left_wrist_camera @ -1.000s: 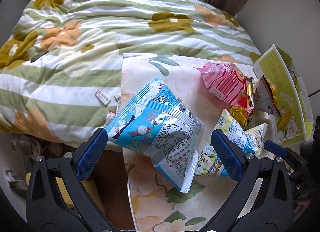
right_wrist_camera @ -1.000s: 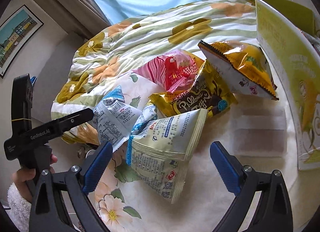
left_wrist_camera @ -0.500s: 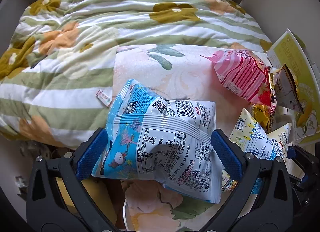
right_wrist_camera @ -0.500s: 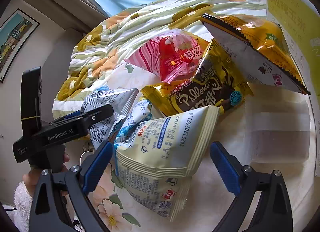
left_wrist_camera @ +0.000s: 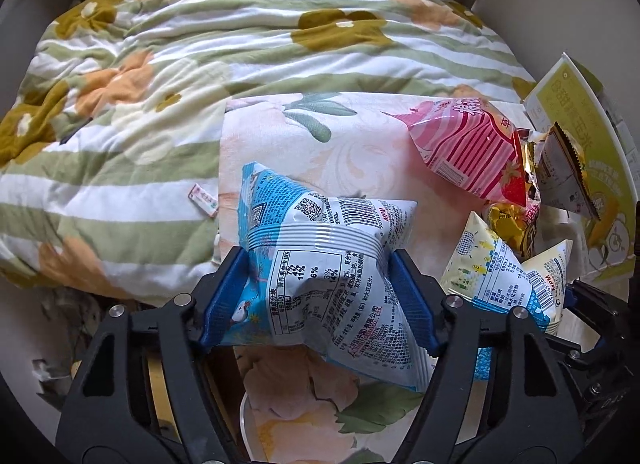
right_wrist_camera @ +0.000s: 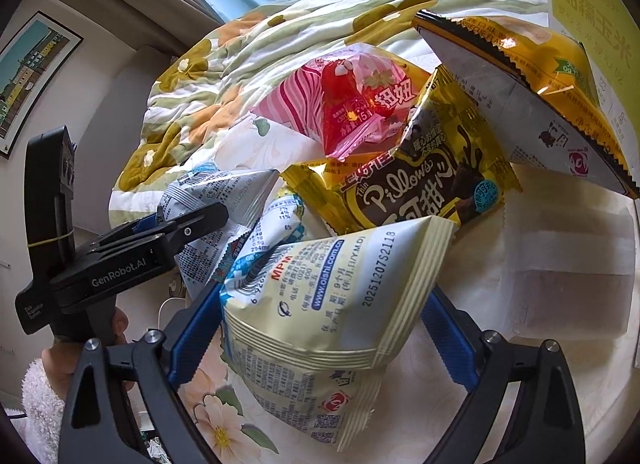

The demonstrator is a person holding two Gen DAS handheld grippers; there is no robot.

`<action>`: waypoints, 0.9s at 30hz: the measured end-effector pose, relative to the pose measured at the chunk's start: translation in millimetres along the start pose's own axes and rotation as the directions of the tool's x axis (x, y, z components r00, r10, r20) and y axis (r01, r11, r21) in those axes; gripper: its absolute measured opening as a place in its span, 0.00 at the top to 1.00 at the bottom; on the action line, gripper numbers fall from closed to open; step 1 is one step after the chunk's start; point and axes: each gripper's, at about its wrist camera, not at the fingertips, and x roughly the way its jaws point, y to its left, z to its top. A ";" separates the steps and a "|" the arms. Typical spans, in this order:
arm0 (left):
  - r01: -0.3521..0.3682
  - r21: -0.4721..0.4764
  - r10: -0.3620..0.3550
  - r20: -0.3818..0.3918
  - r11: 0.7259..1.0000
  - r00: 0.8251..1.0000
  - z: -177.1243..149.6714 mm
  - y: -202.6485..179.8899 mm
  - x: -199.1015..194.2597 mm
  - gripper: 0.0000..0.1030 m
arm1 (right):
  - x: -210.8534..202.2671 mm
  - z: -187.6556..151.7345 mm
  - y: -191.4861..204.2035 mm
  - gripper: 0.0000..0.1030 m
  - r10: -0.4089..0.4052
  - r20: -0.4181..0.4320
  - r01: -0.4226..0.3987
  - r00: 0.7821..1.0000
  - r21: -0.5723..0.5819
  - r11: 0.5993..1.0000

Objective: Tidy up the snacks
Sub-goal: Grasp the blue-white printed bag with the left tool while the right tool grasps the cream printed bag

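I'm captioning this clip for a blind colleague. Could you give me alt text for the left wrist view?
The left hand-held gripper squeezes a blue and white snack bag between its blue pads, over a floral cloth. A pink striped bag and a pale yellow bag lie to the right; a green striped quilt fills the background.

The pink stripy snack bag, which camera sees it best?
The right wrist view: the pink stripy bag sits near the middle, its red front facing the camera. The left wrist view shows it smaller, off to the right, partly tucked behind other packets.

blue snack bag (left_wrist_camera: 320, 264) pinched crumpled, cream bag (right_wrist_camera: 340, 304) upright
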 end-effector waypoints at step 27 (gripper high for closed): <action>-0.004 -0.043 0.007 0.086 0.999 0.996 -17.3 -11.3 -82.5 0.36 | -37.3 -12.3 20.6 0.39 0.021 0.058 -0.017 0.998 -0.069 0.997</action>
